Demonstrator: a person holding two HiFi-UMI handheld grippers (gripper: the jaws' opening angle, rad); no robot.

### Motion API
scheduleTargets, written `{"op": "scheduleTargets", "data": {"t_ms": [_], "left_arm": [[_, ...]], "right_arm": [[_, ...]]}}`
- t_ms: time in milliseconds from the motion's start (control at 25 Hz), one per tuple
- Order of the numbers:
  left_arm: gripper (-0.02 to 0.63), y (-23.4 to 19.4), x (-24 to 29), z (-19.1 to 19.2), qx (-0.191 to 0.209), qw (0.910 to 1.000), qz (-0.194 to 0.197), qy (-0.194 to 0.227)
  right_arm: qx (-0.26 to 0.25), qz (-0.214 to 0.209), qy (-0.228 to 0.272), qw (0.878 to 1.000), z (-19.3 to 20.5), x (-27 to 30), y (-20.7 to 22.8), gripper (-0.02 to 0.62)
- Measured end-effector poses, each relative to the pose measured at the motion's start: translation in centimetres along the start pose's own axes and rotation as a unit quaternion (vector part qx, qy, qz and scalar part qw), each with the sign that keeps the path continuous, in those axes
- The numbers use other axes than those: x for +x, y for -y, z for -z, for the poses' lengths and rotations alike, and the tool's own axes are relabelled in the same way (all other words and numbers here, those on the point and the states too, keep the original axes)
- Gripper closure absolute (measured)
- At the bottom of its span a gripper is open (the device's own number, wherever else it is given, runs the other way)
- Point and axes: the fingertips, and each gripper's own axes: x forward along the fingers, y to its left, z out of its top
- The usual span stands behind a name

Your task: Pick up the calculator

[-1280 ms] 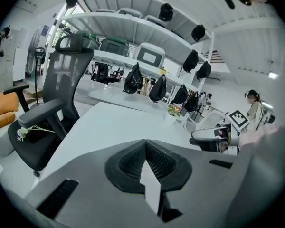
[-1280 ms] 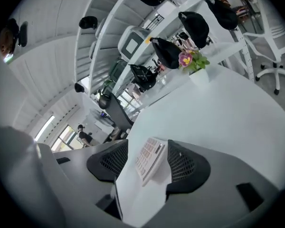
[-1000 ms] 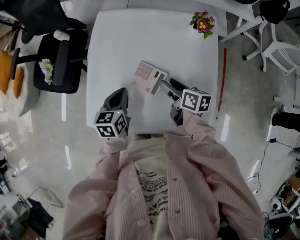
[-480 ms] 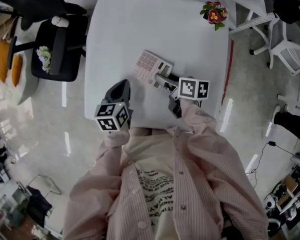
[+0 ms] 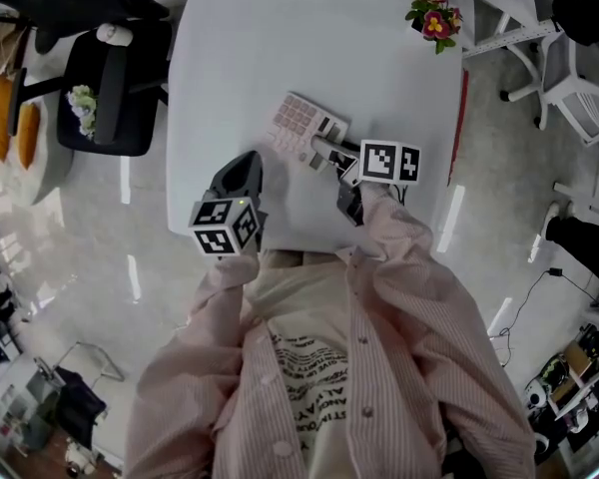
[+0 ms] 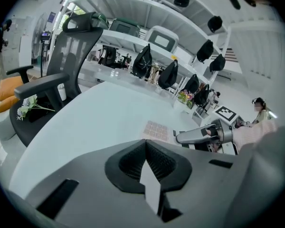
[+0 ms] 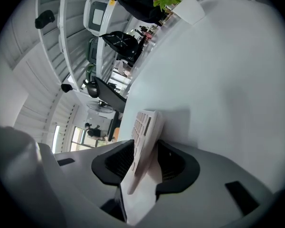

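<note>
Black office chair [image 5: 110,103] stands off the table's left edge, left of the left gripper's fingers. White table [image 5: 280,48] carries the work. Left gripper [image 5: 248,163] hangs over the near left part of the table, pointing down and away from the person. In the left gripper view its jaws stand together at the tips [image 6: 145,144] with nothing between them, only bare tabletop ahead. Calculator [image 5: 301,128], pale with pinkish keys, sits ahead and to the right of those fingers, well apart from them. Its near right end lies between the fingers of the right gripper [image 5: 326,152]. In the right gripper view the calculator [image 7: 143,132] stands edge-on in the gap between the two dark pads, its key face toward the left pad. Right gripper [image 7: 145,148] jaws are closing, and the pads appear to bear on both faces of the body. The far end of the calculator pokes out past the fingertips, above the tabletop. A potted flower [image 5: 434,20] sits at the far right corner, well beyond the right fingers.
</note>
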Motion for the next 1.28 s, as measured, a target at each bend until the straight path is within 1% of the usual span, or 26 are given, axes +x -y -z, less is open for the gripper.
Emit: {"op": "scheduleTargets", "data": {"t_ms": [120,280,360,480,840,1000,1120,1280], "left_arm": [[0.606,-0.2,0.1,-0.1,0.002,1.0000,0.003,-0.003],[0.606,-0.5,0.2,-0.1,0.004,0.9999,0.007,-0.009],[0.606,-0.5,0.2,0.0,0.006,0.9999,0.009,-0.012],[0.605,-0.5,0.3,-0.1,0.010,0.9998,0.013,-0.015],[0.606,-0.6,0.4,-0.6,0.022,0.9994,0.023,-0.016],[0.606,-0.6,0.3,-0.9,0.028,0.9991,0.028,-0.014],[0.606,-0.5,-0.2,-1.3,0.032,0.9989,0.032,-0.009],[0.606,0.2,-1.1,-1.9,0.039,0.9984,0.040,0.002]], "right_arm": [[0.001,0.013,-0.002,1.000,0.0,0.0,0.3,0.476],[-0.001,0.016,0.000,1.000,0.0,0.0,0.3,0.479],[0.010,0.012,0.004,1.000,0.0,0.0,0.3,0.483],[0.042,0.004,0.018,0.999,0.0,-0.2,0.4,0.499],[0.085,-0.010,0.050,0.995,-0.1,-0.3,0.6,0.511],[0.111,-0.020,0.071,0.991,-0.1,-0.6,0.4,0.511],[0.119,-0.029,0.082,0.989,-0.1,-1.2,-0.2,0.511],[0.116,-0.036,0.097,0.988,-0.1,-2.5,-1.4,0.512]]}}
